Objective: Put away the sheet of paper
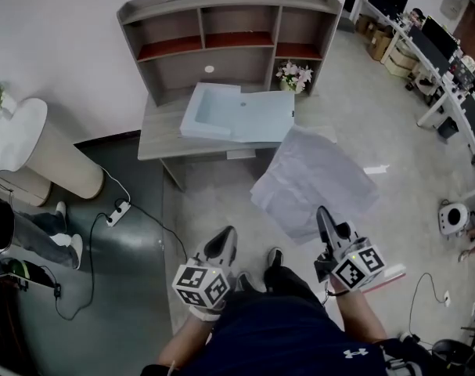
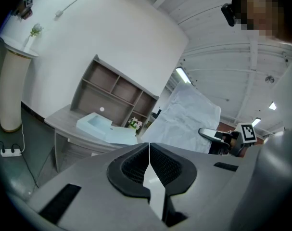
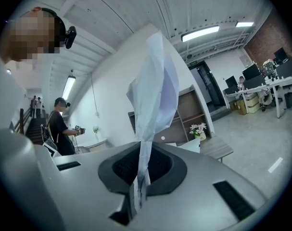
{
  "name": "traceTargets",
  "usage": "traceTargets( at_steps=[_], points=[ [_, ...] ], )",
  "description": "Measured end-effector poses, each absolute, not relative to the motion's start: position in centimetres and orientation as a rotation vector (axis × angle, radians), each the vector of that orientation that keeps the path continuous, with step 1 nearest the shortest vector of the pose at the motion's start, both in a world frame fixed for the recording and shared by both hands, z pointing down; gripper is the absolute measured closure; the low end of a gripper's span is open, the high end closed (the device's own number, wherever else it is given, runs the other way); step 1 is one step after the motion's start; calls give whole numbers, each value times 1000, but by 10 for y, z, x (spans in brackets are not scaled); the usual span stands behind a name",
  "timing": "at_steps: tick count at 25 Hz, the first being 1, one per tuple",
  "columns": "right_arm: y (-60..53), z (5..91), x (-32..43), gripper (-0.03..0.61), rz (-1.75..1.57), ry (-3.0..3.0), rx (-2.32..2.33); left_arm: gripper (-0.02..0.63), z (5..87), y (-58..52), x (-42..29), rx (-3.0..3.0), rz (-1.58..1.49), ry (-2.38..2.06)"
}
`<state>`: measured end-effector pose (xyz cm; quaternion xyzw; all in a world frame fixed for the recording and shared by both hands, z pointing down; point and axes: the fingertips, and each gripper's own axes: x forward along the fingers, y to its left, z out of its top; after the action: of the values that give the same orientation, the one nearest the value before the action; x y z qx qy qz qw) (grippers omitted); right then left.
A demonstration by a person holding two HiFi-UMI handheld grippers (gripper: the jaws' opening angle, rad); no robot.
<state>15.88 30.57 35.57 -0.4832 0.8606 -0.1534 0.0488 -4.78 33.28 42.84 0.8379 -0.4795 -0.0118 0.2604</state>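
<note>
The right gripper (image 1: 325, 214) pinches the sheet of paper (image 1: 311, 182). The left gripper (image 1: 225, 237) is closed and empty. Held by one edge, the floppy sheet could crumple.

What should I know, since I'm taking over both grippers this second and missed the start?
Left gripper: shut, empty.
Right gripper: shut on the sheet of paper, which is held in the air short of the desk.
An open pale blue box lies on the desk.
Done: paper is in hand.
Left: carry it over and put it away, probably in the box.
</note>
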Motion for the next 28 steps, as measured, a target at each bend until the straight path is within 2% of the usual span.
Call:
traceTargets(
  at_steps=[14,21,28],
  points=[
    [247,363,139,563,-470,2672,-1372,597,420,280,-78,2251,1,-1450],
    [194,370,149,563,-501,2682,-1322,597,413,226,-99,2197,15,-1596],
    [143,377,174,563,-532,2686,-1294,597,404,178,-87,2171,36,-1663]
  ],
)
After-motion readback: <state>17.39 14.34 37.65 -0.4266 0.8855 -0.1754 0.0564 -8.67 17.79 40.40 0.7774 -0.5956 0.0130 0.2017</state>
